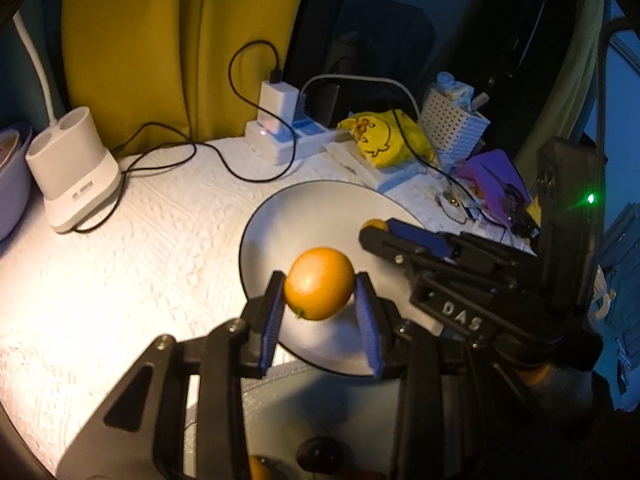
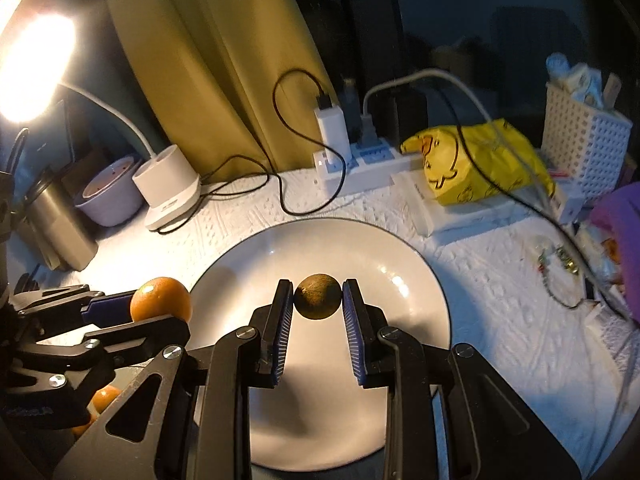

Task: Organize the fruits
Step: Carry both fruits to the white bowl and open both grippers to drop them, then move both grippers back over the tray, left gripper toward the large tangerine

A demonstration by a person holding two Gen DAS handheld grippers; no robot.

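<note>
My left gripper (image 1: 320, 286) is shut on an orange (image 1: 319, 283) and holds it above the near-left rim of a white plate (image 1: 320, 216). My right gripper (image 2: 318, 294) is shut on a small dark round fruit (image 2: 318, 297) above the middle of the same plate (image 2: 400, 248). In the right wrist view the left gripper (image 2: 160, 306) with its orange (image 2: 160, 300) is at the plate's left edge. In the left wrist view the right gripper (image 1: 374, 230) reaches in from the right; its fruit (image 1: 374, 224) barely shows. More oranges (image 2: 105, 398) lie low on the left, mostly hidden.
A white lamp base (image 1: 74, 168) stands at back left with a bowl (image 2: 110, 192) and a metal cup (image 2: 60, 220). A power strip with chargers and cables (image 2: 352, 160), a yellow duck bag (image 2: 476, 164) and a white perforated basket (image 2: 584, 140) line the back and right.
</note>
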